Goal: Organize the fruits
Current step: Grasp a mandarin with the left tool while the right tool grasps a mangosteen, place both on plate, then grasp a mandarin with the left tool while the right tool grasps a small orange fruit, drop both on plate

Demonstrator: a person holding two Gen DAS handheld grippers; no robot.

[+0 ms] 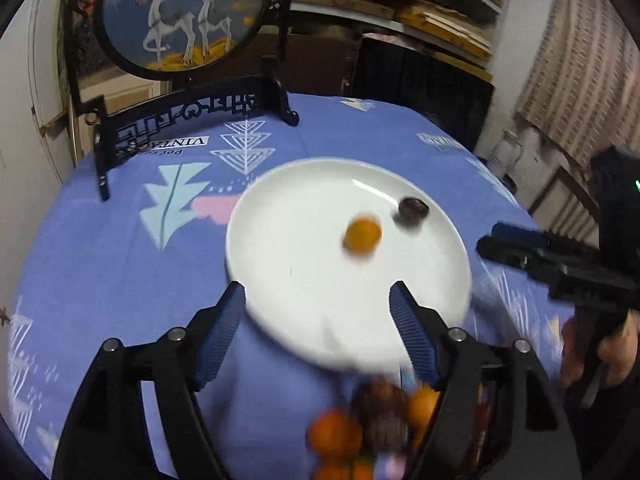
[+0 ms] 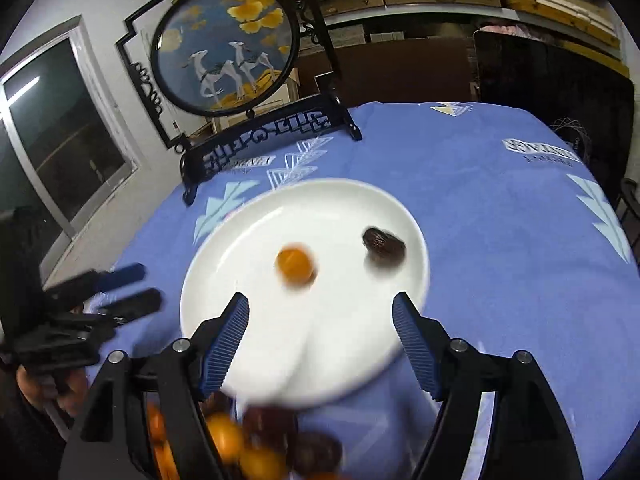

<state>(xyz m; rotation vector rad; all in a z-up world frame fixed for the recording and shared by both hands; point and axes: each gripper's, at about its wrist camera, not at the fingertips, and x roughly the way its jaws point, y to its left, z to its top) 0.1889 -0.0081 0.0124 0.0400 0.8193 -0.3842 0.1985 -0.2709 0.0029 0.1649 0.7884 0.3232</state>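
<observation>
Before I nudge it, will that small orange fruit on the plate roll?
Probably yes: the orange fruit looks round and sits on the smooth glossy plate, apart from the dark fruit. It looks small, so likely light. The right gripper is wide open, so close gently.

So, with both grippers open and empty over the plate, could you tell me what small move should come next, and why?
Probably lower the right gripper toward the pile of fruit just below it and close on one piece. The white plate holds only one orange fruit and one dark fruit, and the left gripper is also open with nothing in it.
</observation>
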